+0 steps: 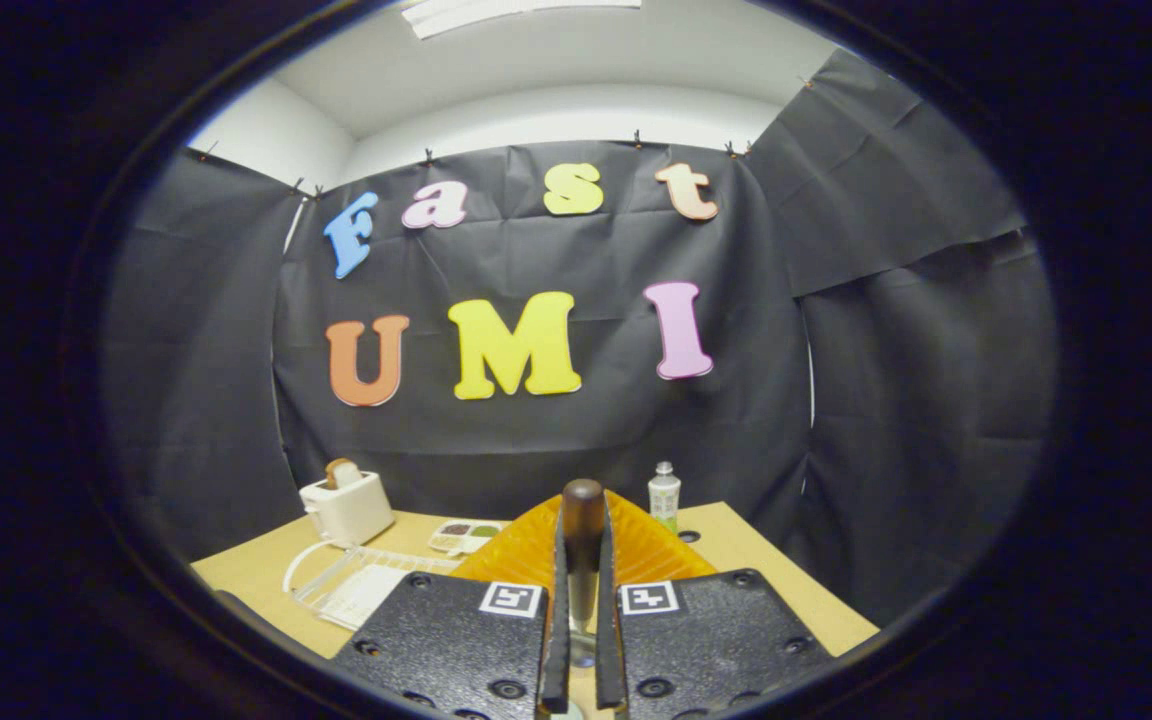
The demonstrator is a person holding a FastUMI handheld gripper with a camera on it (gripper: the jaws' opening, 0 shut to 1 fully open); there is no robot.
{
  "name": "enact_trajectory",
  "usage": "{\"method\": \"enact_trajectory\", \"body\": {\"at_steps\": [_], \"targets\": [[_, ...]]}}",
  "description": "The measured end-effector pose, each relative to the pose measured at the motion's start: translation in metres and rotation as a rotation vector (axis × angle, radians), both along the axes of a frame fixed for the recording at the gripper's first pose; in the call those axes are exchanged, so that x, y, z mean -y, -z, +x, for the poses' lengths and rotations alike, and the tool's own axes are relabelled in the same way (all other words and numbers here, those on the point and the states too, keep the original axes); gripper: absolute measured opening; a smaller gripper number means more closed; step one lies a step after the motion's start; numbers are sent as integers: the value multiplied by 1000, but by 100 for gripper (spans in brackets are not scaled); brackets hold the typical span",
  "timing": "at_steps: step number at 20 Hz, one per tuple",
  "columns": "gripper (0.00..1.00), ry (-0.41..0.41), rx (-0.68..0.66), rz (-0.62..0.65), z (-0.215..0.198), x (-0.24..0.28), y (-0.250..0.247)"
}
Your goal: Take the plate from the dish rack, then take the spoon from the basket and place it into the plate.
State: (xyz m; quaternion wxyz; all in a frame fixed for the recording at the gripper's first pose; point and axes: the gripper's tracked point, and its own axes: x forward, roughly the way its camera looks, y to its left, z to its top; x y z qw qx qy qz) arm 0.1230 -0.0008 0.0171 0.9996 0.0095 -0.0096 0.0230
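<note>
Where the gripper (582,560) rides above the tan table (766,560), its fingers are drawn close and clamp the spoon (582,520) by its dark brown handle (standing upright between them). Just beyond lies the orange plate (636,550), ribbed. A white toaster (346,505) and dish rack (356,585) sit left, a small bottle (664,495) behind the plate
</note>
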Motion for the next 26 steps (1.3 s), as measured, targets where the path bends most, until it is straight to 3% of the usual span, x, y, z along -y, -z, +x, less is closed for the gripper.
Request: {"method": "enact_trajectory", "body": {"at_steps": [7, 12, 16, 20, 26], "targets": [[16, -18, 43, -84, -44, -67, 73], [17, -14, -20, -77, -59, -98, 135], [18, 44, -16, -25, -59, -95, 156], [19, 51, -98, 7, -56, -93, 187], [22, 106, -106, -5, -59, -61, 192]]}}
